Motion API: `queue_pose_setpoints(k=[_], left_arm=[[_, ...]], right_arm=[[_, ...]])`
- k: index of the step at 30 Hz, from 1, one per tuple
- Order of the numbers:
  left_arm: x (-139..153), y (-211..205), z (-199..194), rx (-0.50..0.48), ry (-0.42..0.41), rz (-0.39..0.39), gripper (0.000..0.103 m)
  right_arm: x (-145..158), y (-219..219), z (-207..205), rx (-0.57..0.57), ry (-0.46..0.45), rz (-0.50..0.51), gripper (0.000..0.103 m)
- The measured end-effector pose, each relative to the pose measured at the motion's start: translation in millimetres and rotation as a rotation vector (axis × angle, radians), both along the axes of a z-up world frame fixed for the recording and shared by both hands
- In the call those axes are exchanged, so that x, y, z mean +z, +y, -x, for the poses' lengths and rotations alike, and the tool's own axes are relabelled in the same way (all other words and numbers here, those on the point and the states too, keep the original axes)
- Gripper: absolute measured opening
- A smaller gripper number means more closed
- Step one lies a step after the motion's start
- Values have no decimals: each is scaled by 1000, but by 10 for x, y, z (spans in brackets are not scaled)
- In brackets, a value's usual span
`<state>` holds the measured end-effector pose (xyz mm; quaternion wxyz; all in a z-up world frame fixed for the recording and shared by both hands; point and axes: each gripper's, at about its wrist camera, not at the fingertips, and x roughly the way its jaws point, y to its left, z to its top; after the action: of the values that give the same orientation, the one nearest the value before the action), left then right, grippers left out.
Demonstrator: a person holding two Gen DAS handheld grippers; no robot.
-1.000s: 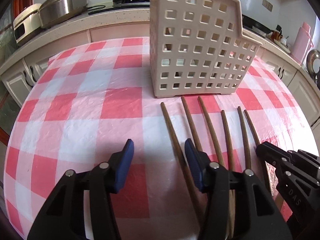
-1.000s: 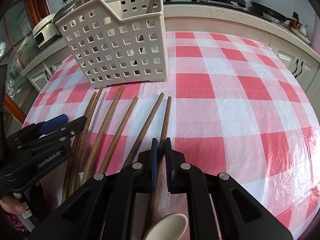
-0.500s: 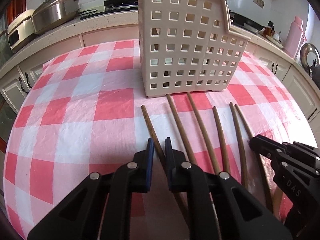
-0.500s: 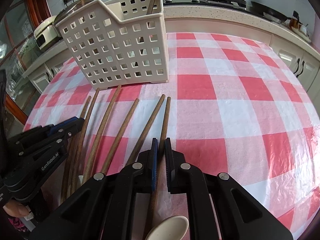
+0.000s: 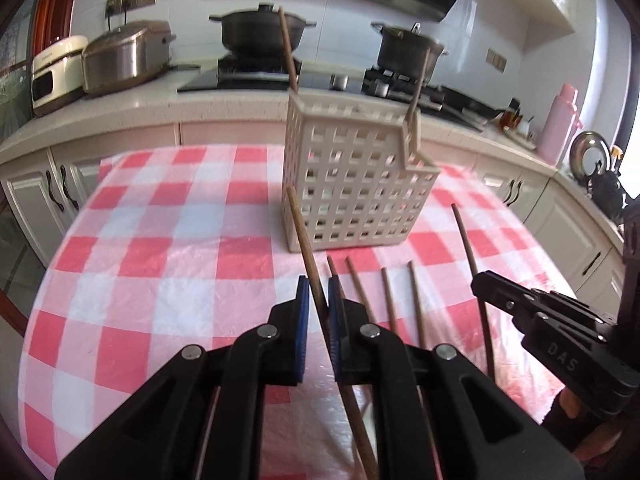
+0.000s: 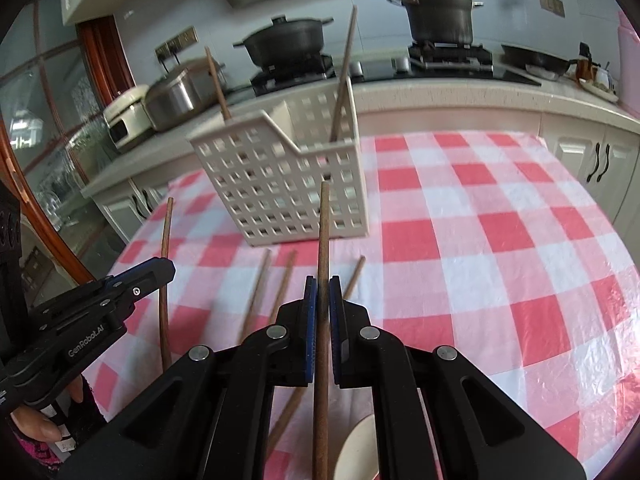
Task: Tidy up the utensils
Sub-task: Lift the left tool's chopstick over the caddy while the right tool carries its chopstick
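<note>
At the near edge of the table (image 5: 120,288), the left gripper (image 5: 318,300) and right gripper (image 6: 322,300) each clamp a wooden utensil handle (image 6: 322,240), long axes pointing ahead at the perforated caddy (image 5: 352,188) mid-table; both look about equally near.

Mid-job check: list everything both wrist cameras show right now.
Basket: one, cream, perforated, on the tablecloth.
Tablecloth: one, red-white check, covering the table.
Standing handles: two, brown wood, in the basket.
Lying handles: four, brown wood, on the cloth before the basket.
Pots: two, dark, on the stove.
Cookers: two, silver and cream, on the counter.
Flask: one, pink, on the counter.
Left claw: black, blue pads, shut on left-held handle.
Right claw: same, shut on right-held handle.
</note>
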<state>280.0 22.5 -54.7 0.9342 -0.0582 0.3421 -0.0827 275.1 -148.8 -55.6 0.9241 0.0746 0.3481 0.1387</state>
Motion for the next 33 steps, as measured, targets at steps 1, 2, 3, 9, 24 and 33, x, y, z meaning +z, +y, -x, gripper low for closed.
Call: queue_pose_setpoints(k=[1, 2, 3, 9, 24, 33], left_arm=[[51, -4, 46, -3, -12, 3, 9], [93, -8, 83, -4, -23, 5, 9], [135, -17, 122, -7, -34, 6, 9], [361, -74, 370, -12, -106, -2, 8], [753, -146, 761, -36, -214, 19, 6], [914, -193, 864, -30, -267, -6, 6]], right_arm=[[39, 0, 31, 0, -13, -3, 7], [77, 5, 63, 1, -23, -3, 7], [103, 1, 80, 1, -30, -3, 7], [271, -12, 241, 1, -80, -11, 7], [661, -16, 566, 19, -200, -26, 7], [757, 19, 640, 26, -235, -14, 7]])
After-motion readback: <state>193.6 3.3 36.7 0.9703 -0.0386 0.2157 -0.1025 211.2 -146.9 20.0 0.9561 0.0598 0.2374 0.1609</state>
